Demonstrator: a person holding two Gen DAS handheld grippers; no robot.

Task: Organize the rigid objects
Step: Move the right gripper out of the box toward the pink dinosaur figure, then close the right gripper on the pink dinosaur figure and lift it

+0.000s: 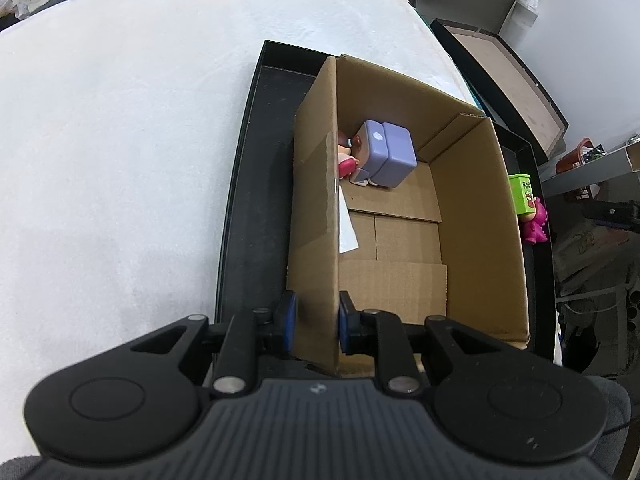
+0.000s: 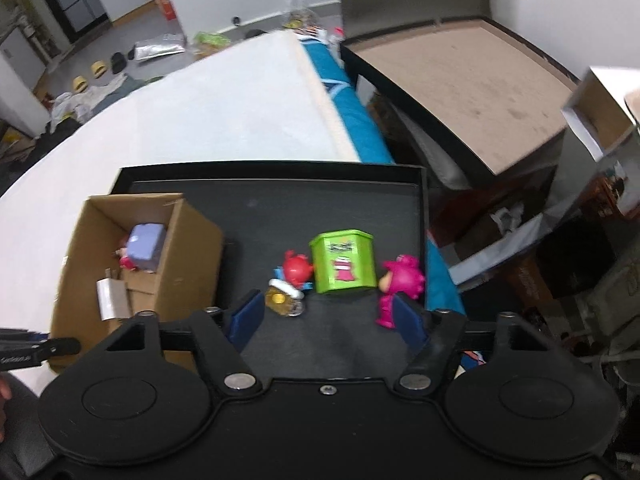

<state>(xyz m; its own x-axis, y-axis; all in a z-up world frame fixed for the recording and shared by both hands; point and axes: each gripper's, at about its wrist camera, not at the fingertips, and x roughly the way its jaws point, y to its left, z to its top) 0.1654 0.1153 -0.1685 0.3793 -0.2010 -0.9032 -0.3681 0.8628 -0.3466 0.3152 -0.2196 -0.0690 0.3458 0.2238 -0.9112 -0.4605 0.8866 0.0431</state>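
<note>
**Toys split between carton and tray**

Inside the cardboard box (image 1: pixel 400 216), at its far left corner: a lilac cube-shaped toy (image 1: pixel 388 152), with a small pink-and-red figure (image 1: pixel 346 158) wedged between it and the left wall. Loose white slip (image 1: pixel 347 224) leaning on that same wall, nearer the camera. Box standing open on the black tray (image 1: pixel 248 184), toward the tray's left side.

Out on the tray floor to the right of the box, seen from the right wrist: a green tin (image 2: pixel 344 262) upright, a red-headed figure (image 2: pixel 294 276) just left of it with a gold coin-like piece (image 2: pixel 282 300) at its feet, and a magenta figure (image 2: pixel 400 286) just right of the tin, close to the tray's right rim.

Left gripper (image 1: pixel 318 324) clamped on the box's near left wall, one blue pad on each side of the cardboard. Right gripper (image 2: pixel 328 318) hanging above the tray floor with its jaws apart, nothing pinched; right pad near the magenta figure, contact unclear through blur.

Tray resting on a white cloth surface (image 1: pixel 120 140). Beyond the right edge, a large dark-framed board (image 2: pixel 460 80).
</note>
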